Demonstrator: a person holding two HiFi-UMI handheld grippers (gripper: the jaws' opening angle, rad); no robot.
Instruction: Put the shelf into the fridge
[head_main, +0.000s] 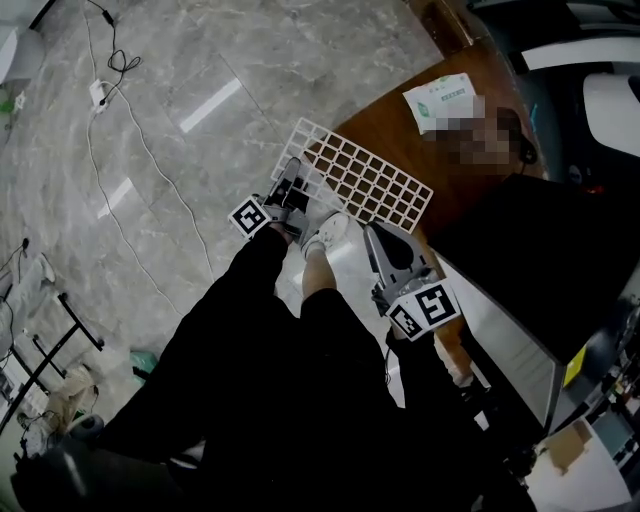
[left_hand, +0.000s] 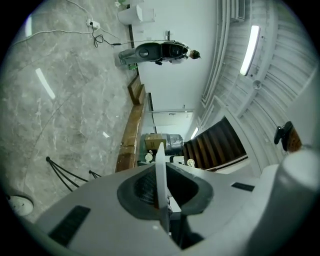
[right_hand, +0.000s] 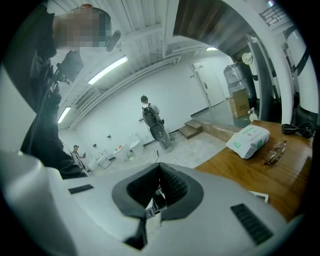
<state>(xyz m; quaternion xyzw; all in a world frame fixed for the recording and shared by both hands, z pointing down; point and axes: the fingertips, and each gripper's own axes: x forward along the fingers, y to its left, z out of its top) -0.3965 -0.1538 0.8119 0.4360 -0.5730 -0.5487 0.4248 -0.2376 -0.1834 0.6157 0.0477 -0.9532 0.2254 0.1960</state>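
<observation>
Black trousers (head_main: 250, 380) nearest. Beyond them, left gripper (head_main: 292, 182) clamped on the near-left edge of the white wire shelf (head_main: 370, 180) – it rests on the brown table (head_main: 385, 125). Right gripper (head_main: 372, 236) closed, empty. Step: pick-up. Next, probably – lift it level, carry to the fridge.

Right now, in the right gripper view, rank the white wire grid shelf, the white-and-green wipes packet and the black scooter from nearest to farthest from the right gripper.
1. The white wire grid shelf: only a corner shows, low right, close beside the right gripper.
2. The white-and-green wipes packet: farther out to the right, on the brown wooden table.
3. The black scooter: centre, far across the room.
</observation>
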